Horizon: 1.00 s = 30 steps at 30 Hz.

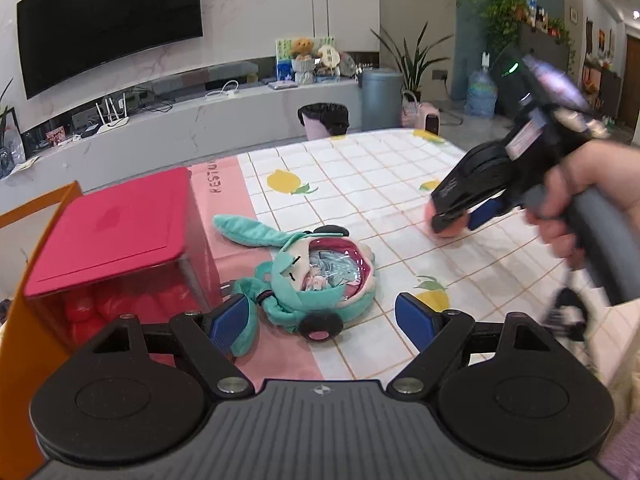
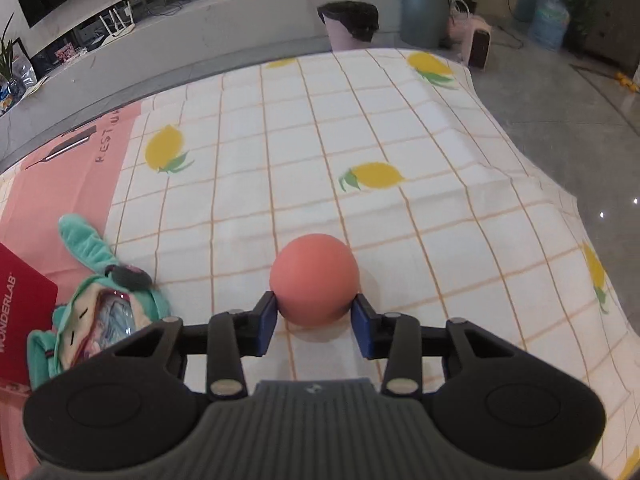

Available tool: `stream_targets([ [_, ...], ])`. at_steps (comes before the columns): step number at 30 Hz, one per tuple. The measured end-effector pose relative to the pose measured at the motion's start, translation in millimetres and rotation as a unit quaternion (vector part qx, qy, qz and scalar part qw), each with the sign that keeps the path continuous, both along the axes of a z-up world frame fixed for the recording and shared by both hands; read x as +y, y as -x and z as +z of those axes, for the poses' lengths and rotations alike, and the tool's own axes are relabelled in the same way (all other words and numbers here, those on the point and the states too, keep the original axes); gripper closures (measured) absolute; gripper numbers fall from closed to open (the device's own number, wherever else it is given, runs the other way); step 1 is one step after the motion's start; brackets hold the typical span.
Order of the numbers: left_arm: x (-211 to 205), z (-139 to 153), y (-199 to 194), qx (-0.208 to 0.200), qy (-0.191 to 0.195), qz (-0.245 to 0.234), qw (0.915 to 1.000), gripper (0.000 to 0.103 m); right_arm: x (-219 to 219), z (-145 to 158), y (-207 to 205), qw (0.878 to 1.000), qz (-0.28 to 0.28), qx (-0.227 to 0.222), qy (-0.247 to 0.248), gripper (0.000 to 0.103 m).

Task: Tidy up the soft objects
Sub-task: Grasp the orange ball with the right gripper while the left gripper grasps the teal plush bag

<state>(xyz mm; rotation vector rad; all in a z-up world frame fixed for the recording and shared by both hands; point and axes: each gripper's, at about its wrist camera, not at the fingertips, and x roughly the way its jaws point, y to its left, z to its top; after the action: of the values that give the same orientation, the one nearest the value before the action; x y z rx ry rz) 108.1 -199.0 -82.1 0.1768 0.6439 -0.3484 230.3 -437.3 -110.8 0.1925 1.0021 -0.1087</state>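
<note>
Nearest my right hand: right gripper point(image 2: 314, 318) has its blue pads point(image 2: 267, 322) against both sides of a smooth salmon-pink soft ball point(image 2: 314, 278), pinching it just above or on the cloth; I cannot tell if it is lifted.
Nearest my left hand: left gripper point(image 1: 322, 322) is spread wide with nothing between its blue pads point(image 1: 230, 326); its left pad sits just beside a teal plush pouch with a clear window and black ear discs point(image 1: 316, 276).
Plush pouch: lies flat where the pink strip meets the checks, one long teal ear stretched toward the far left.
Left edge: a red-lidded clear plastic box point(image 1: 116, 236) stands just beside the pouch, with an orange panel point(image 1: 24, 264) hard against its outer side; little room there.
Open room: the white checked tablecloth with yellow lemon prints point(image 2: 360, 120) is bare from the ball to the far edge.
Right edge: in the right wrist view the cloth drops off to grey floor close to the ball's right.
Only the left view shows: my hand point(image 1: 576, 196) on the right gripper's handle, and the box lid from above.
Only the right view shows: both pads on the ball.
Beyond the table: a pink bin with a black liner point(image 1: 324, 120) near the far edge.
</note>
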Motion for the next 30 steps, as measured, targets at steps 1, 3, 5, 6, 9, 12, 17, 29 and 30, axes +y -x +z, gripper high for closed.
stream_targets([
  [1, -4.4, -3.7, -4.0, 0.003, -0.006, -0.008, 0.9999, 0.006, -2.4, 1.1, 1.5, 1.0, -0.002, 0.001, -0.006, 0.063],
  [3, -15.4, -12.0, -13.2, 0.018, -0.021, -0.039, 0.9988, 0.006, -3.1, 2.6, 2.2, 1.0, -0.002, 0.002, -0.007, 0.063],
  [5, -26.1, -20.1, -18.6, 0.024, -0.033, -0.063, 0.9972, 0.006, -1.1, 2.9, 1.2, 1.0, 0.003, 0.002, -0.006, 0.063],
  [6, -31.1, -23.0, -20.6, 0.018, -0.04, -0.07, 0.9966, 0.006, 0.0, 2.5, 0.7, 1.0, 0.007, 0.003, -0.008, 0.063],
  [9, -43.9, -28.9, -26.5, -0.005, -0.061, -0.09, 0.994, 0.004, 0.1, 2.5, -1.5, 1.0, 0.005, 0.002, -0.015, 0.063],
  [12, -54.2, -40.6, -45.1, 0.018, -0.086, -0.1, 0.9911, 0.002, -8.3, 4.2, -1.6, 0.999, -0.006, -0.004, -0.053, 0.063],
  [17, -54.7, -49.8, -67.1, 0.026, -0.087, -0.059, 0.9942, 0.001, -8.8, 9.6, -1.1, 0.998, -0.002, -0.014, -0.06, 0.063],
  [29, -51.0, -53.0, -92.2, 0.038, -0.036, -0.027, 0.9983, 0.0, -11.6, 9.5, 0.5, 0.997, -0.012, -0.016, -0.077, 0.063],
  [30, -50.6, -52.9, -93.2, 0.037, -0.034, -0.025, 0.9984, 0.0, -11.0, 9.0, 0.1, 0.997, -0.011, -0.014, -0.075, 0.063],
])
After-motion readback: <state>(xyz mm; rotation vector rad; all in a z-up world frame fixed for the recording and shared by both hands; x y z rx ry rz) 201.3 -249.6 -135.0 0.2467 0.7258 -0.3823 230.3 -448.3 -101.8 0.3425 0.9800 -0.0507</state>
